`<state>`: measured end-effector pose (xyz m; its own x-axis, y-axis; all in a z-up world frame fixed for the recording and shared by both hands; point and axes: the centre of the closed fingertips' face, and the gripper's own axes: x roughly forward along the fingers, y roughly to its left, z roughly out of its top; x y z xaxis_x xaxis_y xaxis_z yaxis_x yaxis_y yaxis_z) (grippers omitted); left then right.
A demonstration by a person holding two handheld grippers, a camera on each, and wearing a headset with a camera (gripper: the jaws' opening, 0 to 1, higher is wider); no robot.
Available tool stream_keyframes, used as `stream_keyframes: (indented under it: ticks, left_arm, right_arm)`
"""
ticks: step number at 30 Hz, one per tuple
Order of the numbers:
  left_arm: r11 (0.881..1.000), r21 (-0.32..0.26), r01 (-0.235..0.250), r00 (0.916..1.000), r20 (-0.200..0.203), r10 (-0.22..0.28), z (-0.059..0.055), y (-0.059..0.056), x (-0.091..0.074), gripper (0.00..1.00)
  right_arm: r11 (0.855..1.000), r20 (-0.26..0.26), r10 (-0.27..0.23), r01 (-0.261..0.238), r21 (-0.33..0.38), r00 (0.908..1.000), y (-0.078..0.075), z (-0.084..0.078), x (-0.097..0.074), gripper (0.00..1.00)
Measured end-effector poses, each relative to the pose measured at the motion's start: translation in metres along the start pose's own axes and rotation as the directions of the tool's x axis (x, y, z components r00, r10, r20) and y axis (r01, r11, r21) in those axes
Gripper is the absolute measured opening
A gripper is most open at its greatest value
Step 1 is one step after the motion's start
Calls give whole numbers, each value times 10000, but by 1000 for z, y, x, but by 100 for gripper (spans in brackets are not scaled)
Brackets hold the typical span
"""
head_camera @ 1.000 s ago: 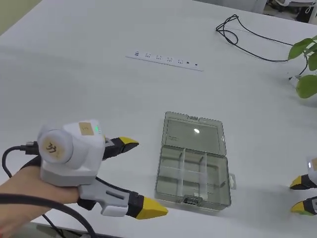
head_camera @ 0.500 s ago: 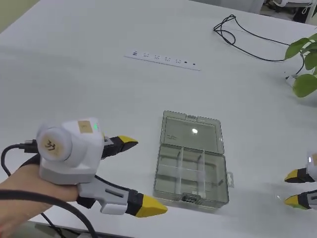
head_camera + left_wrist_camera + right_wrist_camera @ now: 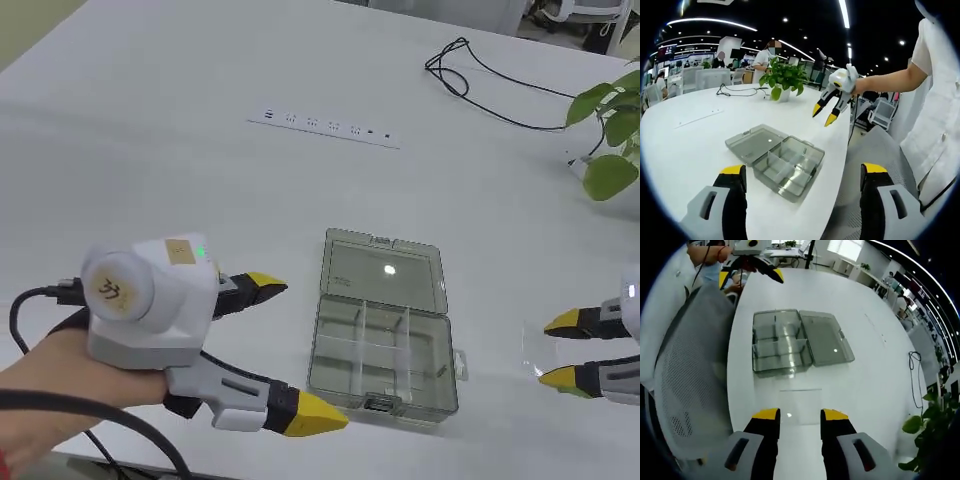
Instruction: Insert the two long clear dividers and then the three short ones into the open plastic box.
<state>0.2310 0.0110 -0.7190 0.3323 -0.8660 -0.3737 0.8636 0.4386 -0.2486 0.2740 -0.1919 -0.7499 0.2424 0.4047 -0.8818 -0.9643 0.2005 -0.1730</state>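
Your white worktop (image 3: 150,150) is big and mostly bare. A flat power strip (image 3: 325,128) lies far back on it. A black cable (image 3: 480,85) curls near the far right, and a green plant (image 3: 605,130) stands at the right edge.

On the left, your left claw (image 3: 305,355) is wide open and holds nothing. It hangs beside the box and does not touch it.

In the middle sits the open plastic box (image 3: 316,360), near the front edge of the worktop. Its lid (image 3: 385,275) lies flat behind it. Clear walls (image 3: 366,330) already stand inside the box and cut it into small rooms. Some run the long way and some run across. They are see-through, so you cannot count them for sure.

On the right, your right claw (image 3: 548,350) is open too, with a smaller gap, and it grips nothing. In the right gripper view a thin clear piece (image 3: 800,397) lies flat on the worktop just in front of its tips, apart from the box. It looks like a divider.

So most of the job looks done. At least this one piece seems left to pick up and slide into the box. You cannot tell from here if it is a long one or a short one.
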Motion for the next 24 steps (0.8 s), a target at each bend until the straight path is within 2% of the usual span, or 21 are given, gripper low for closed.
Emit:
stream_keyframes:
  ticks: [4,5,8,9,15,19,21,23,24]
  left_arm:
    - [10000,18,80,10000,42,-80,6,-3,4,95]
    - [9999,3,107,9999,68,-107,9,-3,5,94]
    - [9998,-119,144,9997,195,-141,15,-5,9,93]
    - [9997,-164,169,9995,274,-165,18,-6,10,93]
    - [9978,-565,351,9977,605,-317,30,-12,20,88]
    - [9889,-1352,622,9941,971,-492,39,-20,29,82]
    - [9787,-1906,765,9930,1029,-576,41,-23,33,78]
    - [9735,-2143,799,9909,1234,-542,44,-24,35,76]
    - [9660,-2437,866,9890,1376,-539,46,-25,37,73]
  right_arm:
    - [9996,268,-29,36,-263,9996,5,21,-4,33]
    - [9994,336,-36,47,-333,9994,2,19,-2,33]
    - [9984,544,-17,48,-561,9985,8,35,-5,33]
    - [9978,560,-23,60,-661,9984,5,32,-3,33]
    - [9915,639,-38,121,-1295,9979,22,59,-7,33]
    - [9887,758,30,84,-1497,9971,34,76,-8,33]
    - [9854,734,42,83,-1698,9973,40,83,-8,33]
    - [9821,721,23,113,-1881,9974,45,89,-7,33]
    - [9815,725,16,123,-1913,9974,48,92,-7,33]
